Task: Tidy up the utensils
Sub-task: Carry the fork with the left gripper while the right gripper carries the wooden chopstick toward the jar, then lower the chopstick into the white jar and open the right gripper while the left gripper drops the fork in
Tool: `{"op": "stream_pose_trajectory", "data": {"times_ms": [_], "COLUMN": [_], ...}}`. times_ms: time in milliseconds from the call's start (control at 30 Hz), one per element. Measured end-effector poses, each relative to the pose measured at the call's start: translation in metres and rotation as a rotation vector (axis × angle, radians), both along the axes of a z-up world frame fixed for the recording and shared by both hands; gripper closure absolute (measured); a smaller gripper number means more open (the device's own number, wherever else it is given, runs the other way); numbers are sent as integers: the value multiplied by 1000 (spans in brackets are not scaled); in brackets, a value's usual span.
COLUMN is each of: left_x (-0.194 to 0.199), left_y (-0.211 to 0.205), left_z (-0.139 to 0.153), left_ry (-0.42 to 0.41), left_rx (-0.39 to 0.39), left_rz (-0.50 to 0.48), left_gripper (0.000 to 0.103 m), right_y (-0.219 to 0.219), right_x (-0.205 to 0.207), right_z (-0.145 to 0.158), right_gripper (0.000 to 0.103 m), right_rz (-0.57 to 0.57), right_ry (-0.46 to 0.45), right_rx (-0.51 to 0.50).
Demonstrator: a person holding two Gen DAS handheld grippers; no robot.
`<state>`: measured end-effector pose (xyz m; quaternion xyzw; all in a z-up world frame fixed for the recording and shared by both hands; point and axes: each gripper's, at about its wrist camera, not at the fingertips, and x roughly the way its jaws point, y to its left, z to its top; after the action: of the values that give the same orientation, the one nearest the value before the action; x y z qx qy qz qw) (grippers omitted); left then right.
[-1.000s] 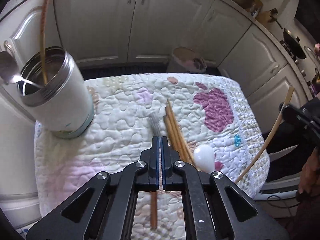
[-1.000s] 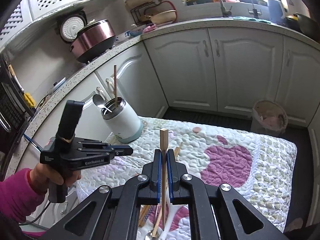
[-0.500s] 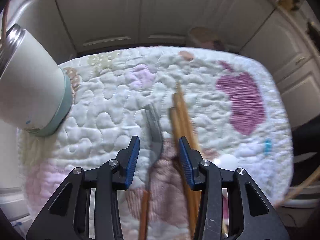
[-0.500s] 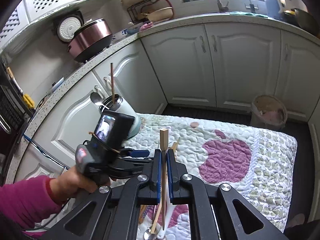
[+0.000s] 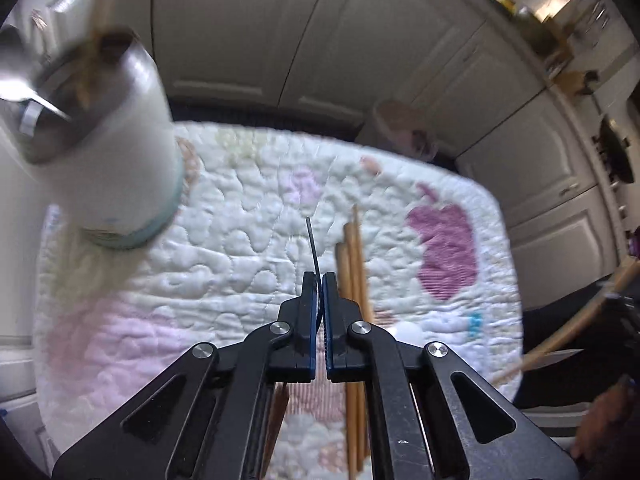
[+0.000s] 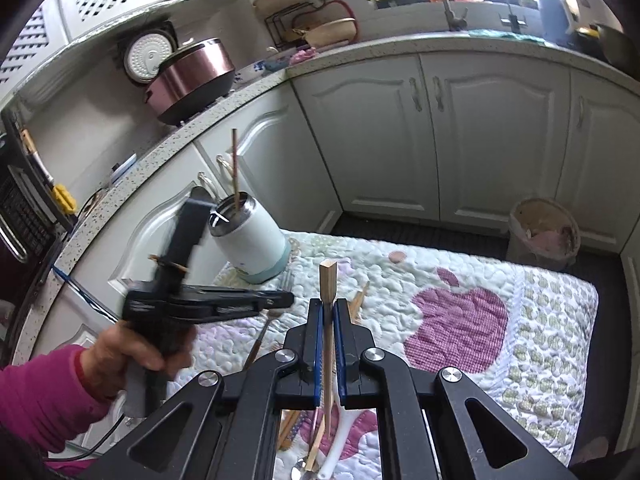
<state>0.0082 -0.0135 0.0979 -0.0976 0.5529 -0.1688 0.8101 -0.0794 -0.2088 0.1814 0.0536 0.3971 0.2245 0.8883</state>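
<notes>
1. A white steel-rimmed canister [image 6: 251, 240] was seen standing at the 10 o'clock corner of the quilted mat [image 6: 540, 320], upright in the right wrist view.
2. Inside the canister, a tall wooden stick [image 6: 235, 168] and a metal spoon [image 5: 24, 92] were held, both leaning out over the rim.
3. The left gripper [image 5: 319, 280] was found clamped on a thin dark metal utensil [image 5: 313, 246], seen edge-on, its tip pointing toward 12 o'clock; what kind of utensil it was could not be told.
4. The right gripper [image 6: 328, 308] was found pinched shut on a flat wooden stick [image 6: 328, 280], which stood nearly upright between the pads.
5. Loose chopsticks [image 5: 354, 264] were left lying on the mat just at 3 o'clock of the left gripper's fingers.
6. A bin [image 6: 544, 232] was seen on the floor beyond the mat at 2 o'clock.
</notes>
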Motion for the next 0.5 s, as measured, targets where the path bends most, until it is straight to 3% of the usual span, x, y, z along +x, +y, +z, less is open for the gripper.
{"op": "stream_pose_trajectory", "data": {"times_ms": [300, 500], "left_x": [-26, -22], "left_y": [34, 47], "left_z": [89, 140], "left_ry": [-140, -208], "left_rx": [-81, -119], "left_rz": [24, 44], "left_gripper": [102, 102], "right_y": [35, 66], "right_x": [9, 26], "right_z": [32, 60], "right_gripper": [98, 98], "right_rz": [53, 91], "right_ry": [-75, -135], "right_rx": [-7, -24]}}
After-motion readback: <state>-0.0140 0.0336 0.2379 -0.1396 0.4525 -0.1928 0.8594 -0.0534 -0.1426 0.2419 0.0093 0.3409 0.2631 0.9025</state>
